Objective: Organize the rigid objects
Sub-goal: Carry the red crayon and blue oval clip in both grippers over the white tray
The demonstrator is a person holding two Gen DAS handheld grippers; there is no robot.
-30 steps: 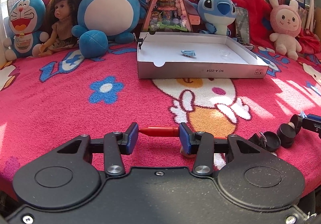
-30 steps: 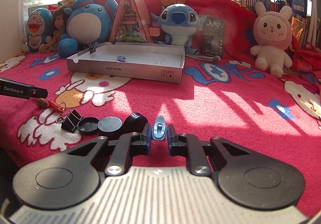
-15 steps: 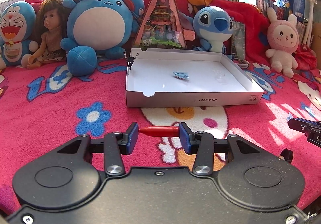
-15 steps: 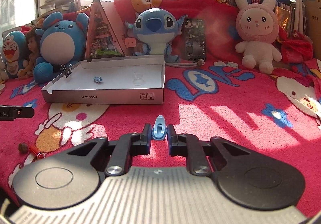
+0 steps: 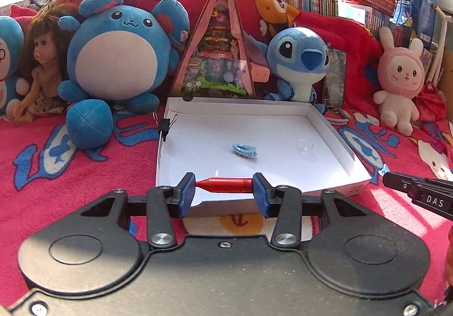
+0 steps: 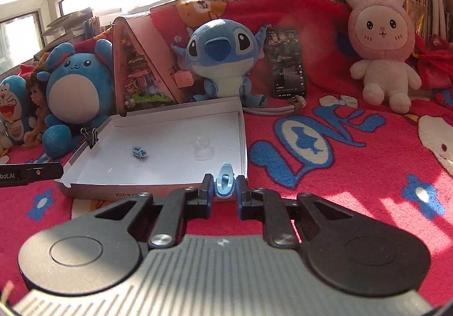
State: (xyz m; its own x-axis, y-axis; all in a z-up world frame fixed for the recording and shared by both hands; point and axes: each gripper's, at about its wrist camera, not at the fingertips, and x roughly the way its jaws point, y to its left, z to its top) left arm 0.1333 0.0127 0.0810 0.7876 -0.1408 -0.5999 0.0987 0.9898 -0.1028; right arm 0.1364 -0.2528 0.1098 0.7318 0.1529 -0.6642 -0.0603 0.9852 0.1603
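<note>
Glossy red bullet-shaped plastic piece (image 5: pixel 225 185), pale blue toothed plastic clip (image 6: pixel 225 181), white-lined shallow cardboard box (image 5: pixel 334 132), pink fleece blanket (image 6: pixel 339 174) with blue flowers, blue tool pads (image 5: pixel 187 194)

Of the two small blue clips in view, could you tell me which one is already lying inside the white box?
The blue clip lying loose on the white box floor, near its middle; the other blue clip is pinched in the right gripper.

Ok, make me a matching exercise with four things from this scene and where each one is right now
Things:
1. red pen-like piece
2. blue clip
3. black binder clip
4. clear suction cup

Places:
A. clipped on the box's left wall
B. lying on the box floor
C. in the right gripper
D. in the left gripper

Pairs: 1-D, 2-C, 3-A, 4-B
</note>
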